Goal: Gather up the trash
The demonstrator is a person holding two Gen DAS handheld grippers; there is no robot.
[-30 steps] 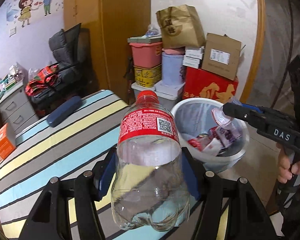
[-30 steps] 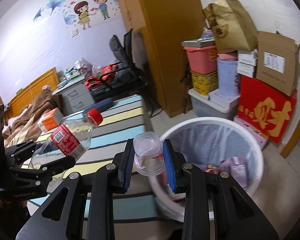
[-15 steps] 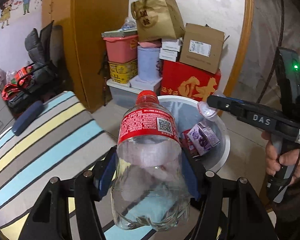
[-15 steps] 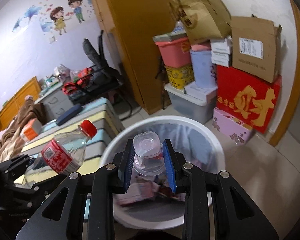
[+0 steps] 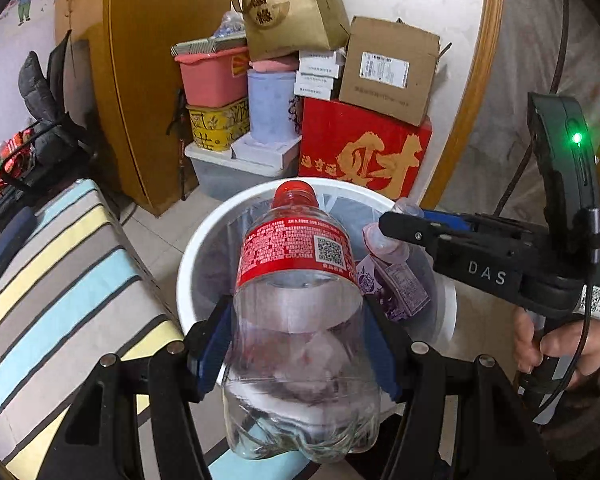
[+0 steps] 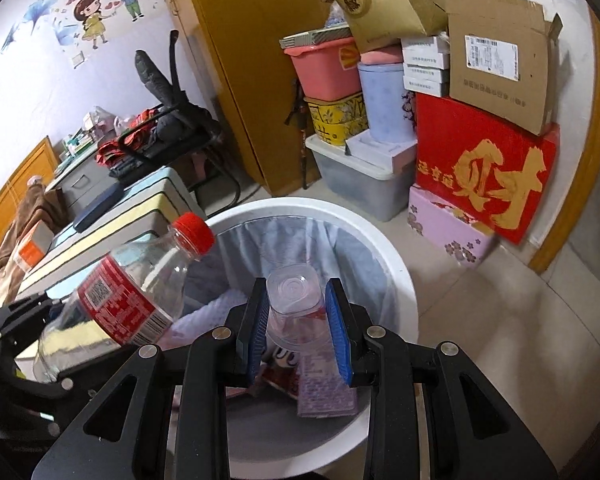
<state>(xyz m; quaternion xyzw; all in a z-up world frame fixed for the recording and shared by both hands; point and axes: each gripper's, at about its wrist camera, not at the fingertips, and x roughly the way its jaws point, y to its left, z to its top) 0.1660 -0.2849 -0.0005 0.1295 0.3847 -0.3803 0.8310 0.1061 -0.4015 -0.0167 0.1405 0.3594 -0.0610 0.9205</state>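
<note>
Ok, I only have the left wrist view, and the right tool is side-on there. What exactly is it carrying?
Observer: A small clear plastic cup, clamped between the blue pads of the right tool, above the round white trash bin.
Operator: Anything on the striped surface outside my frame?
Observer: An orange-and-white box sits at the far end of the striped surface, beside a brown blanket.

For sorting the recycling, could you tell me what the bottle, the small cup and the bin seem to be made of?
Bottle: thin clear plastic, glossy, creased; red cap.
Small cup: clear plastic, likely rigid; the trash shows through it.
Bin: smooth white rim, probably plastic, with a pale film liner.
</note>
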